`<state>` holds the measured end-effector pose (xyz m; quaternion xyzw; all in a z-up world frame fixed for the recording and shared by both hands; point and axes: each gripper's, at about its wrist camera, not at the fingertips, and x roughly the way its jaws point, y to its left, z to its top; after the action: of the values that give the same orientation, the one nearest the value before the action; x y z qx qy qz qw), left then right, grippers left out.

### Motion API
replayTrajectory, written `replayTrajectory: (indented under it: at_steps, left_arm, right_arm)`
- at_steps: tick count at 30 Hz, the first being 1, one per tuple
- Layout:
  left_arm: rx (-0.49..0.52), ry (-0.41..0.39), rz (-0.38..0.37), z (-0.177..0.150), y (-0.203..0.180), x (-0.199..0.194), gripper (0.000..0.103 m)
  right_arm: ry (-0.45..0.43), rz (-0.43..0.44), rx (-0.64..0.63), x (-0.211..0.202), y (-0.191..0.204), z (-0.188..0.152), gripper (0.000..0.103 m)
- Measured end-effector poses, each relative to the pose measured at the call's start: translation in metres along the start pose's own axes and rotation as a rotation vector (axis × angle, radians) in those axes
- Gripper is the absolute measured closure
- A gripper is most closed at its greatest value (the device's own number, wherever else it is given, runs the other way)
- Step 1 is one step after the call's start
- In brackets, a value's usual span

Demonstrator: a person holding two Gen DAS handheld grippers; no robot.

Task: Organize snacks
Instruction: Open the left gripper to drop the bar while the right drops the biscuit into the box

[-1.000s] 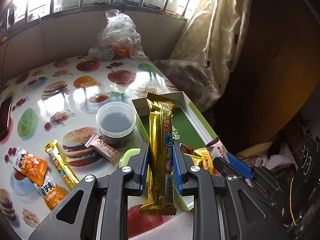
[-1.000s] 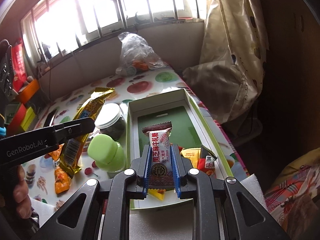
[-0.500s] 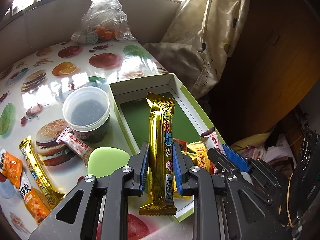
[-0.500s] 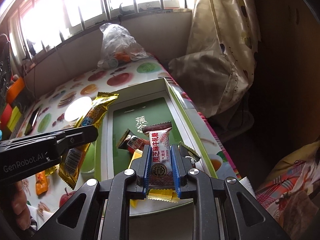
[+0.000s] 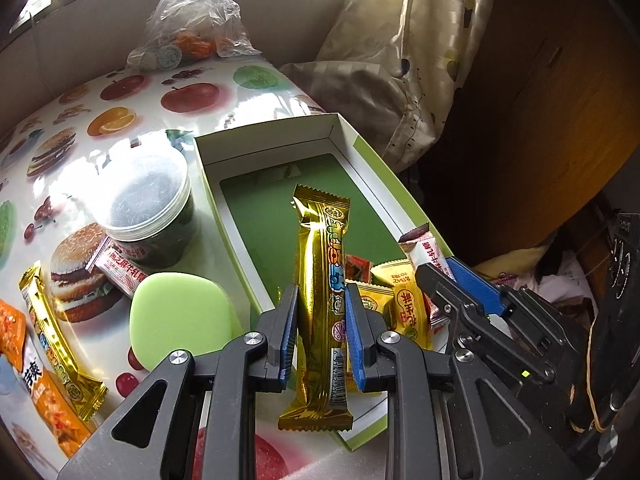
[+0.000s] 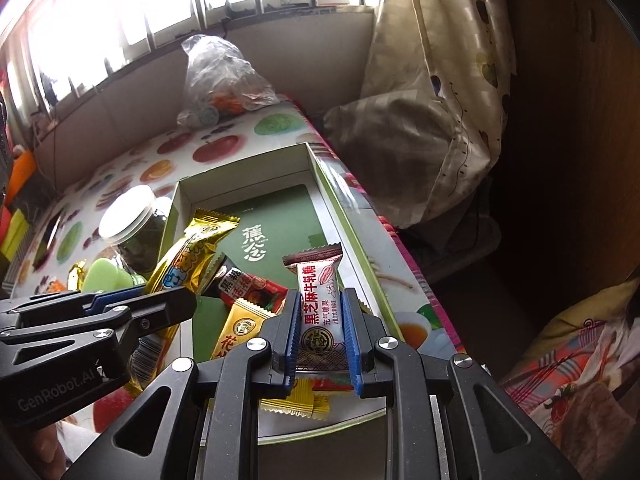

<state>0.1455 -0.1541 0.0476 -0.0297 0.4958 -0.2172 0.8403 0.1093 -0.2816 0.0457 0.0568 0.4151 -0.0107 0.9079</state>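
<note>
Gold foil marks the long snack bar [image 5: 323, 304] clamped between the blue pads [image 5: 289, 334] of the left gripper [image 5: 322, 334]; the jaws stand narrowly apart, closed on the bar's lower half, with its barcode end hanging below the pads and its upper end reaching over the green-floored box [image 5: 256, 216]. The bar is held above the box's near end and does not visibly touch the floor. In the right wrist view, the right gripper [image 6: 322, 340] grips a white-and-maroon nougat candy [image 6: 318, 304] upright between its blue pads [image 6: 352, 344], jaws closed on the wrapper's lower part, also over the near end of the box [image 6: 280, 240]. Beneath both grippers, loose pieces lie on the box floor: a yellow wrapped candy [image 6: 236, 332] and a black-and-red packet [image 6: 244, 286]. Outside the box, on the fruit-print tablecloth [image 5: 120, 120], stand a clear-lidded jar [image 5: 148, 208] and a pale green lid [image 5: 180, 316], just beside the box's left wall. A second gold bar [image 5: 60, 344] and an orange packet [image 5: 36, 380] lie further left.
</note>
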Motion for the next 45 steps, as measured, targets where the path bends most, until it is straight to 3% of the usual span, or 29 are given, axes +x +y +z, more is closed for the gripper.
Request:
replayTrajectory:
  at_steps: [11,14,23,40,45]
  left_arm:
    - [-0.003,0.01,0.003,0.0,0.002,0.002,0.079]
    - [-0.005,0.003,0.002,0.001,0.003,0.0,0.071]
    - [-0.007,-0.024,-0.003,-0.002,0.004,-0.012,0.065]
    - [-0.001,-0.1,0.038,-0.019,0.006,-0.056,0.063]
    - [-0.005,-0.128,0.061,-0.03,0.012,-0.074,0.054]
  right_arm:
    - [-0.005,0.019,-0.013,0.0,0.003,0.0,0.078]
    - [-0.012,0.021,-0.018,-0.002,0.005,0.0,0.075]
    - [-0.026,0.018,-0.018,-0.011,0.007,0.0,0.068]
    - [-0.079,0.016,-0.014,-0.048,0.018,-0.005,0.066]
    - [-0.09,0.034,-0.018,-0.059,0.027,-0.009,0.065]
